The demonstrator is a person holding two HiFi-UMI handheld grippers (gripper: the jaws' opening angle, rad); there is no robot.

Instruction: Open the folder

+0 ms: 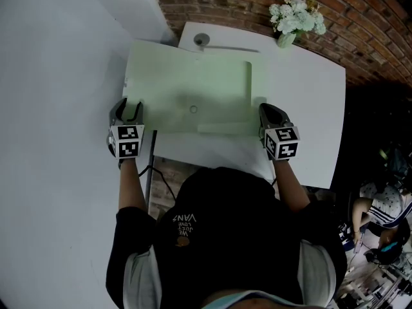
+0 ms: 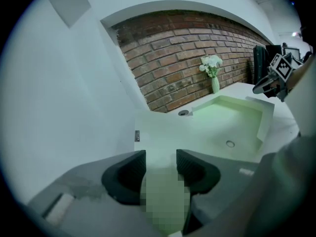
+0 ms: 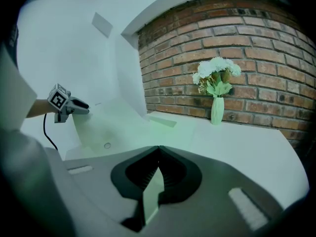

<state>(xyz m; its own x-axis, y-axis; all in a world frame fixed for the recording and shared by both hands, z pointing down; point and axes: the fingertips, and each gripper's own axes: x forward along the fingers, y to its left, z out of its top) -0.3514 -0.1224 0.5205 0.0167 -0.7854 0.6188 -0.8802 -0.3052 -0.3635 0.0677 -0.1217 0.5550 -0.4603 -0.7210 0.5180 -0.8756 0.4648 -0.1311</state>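
Head view puts the folder (image 1: 193,82) flat on the table (image 1: 309,108), its far edge toward the brick wall and its near edge just ahead of both my tools. My right gripper (image 1: 268,110) sits at the near right corner. The right gripper view shows its jaws clamped on a thin pale-green sheet standing edge-on between the pads, so it has a layer of the folder. My left gripper (image 1: 129,108) is at the near left edge. The left gripper view shows its jaws standing apart with pale green in the gap, and I see no pad pressing on anything, so I read it as released.

I judge this to be the start of the opening. One corner is pinched and looks slightly raised, the snap (image 1: 193,109) sits near the front edge, and no cover has swung over.

Next, I think the right hand should peel its layer up and back toward the wall. The left should press down or close on the lower layer, so the whole folder doesn't lift with it.
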